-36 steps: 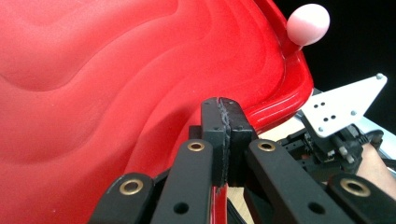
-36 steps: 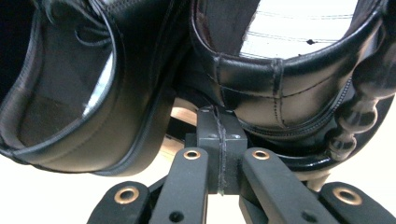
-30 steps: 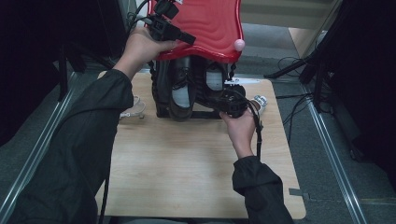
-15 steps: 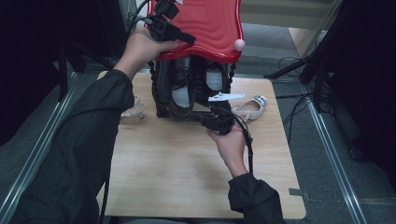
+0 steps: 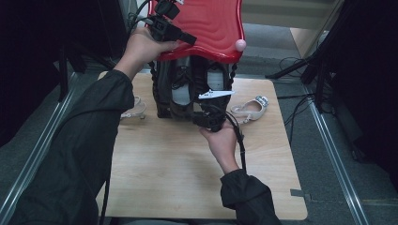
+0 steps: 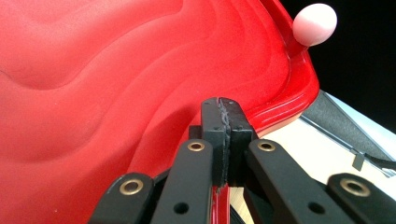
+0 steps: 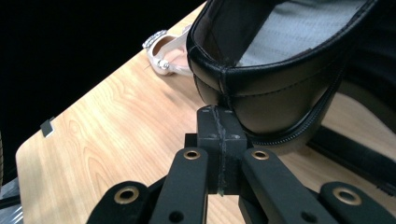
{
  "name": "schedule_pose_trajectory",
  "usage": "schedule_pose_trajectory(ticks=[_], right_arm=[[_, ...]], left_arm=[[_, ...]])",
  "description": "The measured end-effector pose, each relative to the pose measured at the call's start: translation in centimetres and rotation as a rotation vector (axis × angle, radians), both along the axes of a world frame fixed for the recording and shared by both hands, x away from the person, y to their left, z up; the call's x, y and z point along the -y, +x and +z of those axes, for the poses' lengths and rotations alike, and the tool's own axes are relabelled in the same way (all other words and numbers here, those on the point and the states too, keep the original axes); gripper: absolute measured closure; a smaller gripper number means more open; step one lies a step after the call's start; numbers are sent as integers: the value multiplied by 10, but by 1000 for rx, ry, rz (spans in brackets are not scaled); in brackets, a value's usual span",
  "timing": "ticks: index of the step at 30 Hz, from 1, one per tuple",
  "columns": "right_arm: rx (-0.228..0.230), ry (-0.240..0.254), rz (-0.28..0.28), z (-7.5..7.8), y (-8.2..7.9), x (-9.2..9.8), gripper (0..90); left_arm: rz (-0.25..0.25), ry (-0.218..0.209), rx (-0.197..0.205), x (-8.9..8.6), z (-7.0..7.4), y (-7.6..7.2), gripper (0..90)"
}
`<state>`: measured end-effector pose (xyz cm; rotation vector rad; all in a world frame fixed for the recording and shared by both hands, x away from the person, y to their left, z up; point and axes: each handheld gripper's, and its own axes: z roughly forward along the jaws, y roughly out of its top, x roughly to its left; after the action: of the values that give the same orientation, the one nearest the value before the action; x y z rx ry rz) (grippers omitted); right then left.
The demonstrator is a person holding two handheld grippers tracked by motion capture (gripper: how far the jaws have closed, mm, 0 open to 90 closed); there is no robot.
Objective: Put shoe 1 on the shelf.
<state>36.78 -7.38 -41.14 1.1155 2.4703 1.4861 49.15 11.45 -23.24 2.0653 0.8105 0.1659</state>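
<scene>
Left gripper (image 6: 223, 109), upper centre of the high view, pinches the rim of the red lid (image 6: 93, 93). Right gripper (image 7: 218, 116), jaws pressed together, apparently empty, sits at the heel of the black shoe (image 7: 280, 88) at frame centre.

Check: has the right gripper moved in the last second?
Yes. In the high view the right gripper has slid left along the black shoes, away from the pale sandal it sat beside, with its jaws shut.

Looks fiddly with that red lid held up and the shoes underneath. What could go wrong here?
The left claw pinches only the red lid's thin rim, so it might slip and drop onto the black shoes. The shut right claw sits at one shoe's heel; a nudge could shove it out of place.
</scene>
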Motion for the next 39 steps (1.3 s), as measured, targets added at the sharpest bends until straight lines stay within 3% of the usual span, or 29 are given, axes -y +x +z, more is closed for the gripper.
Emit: schedule_pose_trajectory(ticks=[5,15,23,27,39], right_arm=[[16,-18,-40,8,8,2,900],[-13,34,-95,12,30,2,900],[-2,27,-112,14,42,-14,900],[-12,71,-124,11,46,-24,900],[-9,40,-137,11,55,-48,900]], left_arm=[[1,0,-3,0,0,0,900],[2,2,-4,0,0,0,900],[4,-1,0,0,0,0,900],[3,0,1,0,0,0,900],[9,-1,1,0,0,0,900]])
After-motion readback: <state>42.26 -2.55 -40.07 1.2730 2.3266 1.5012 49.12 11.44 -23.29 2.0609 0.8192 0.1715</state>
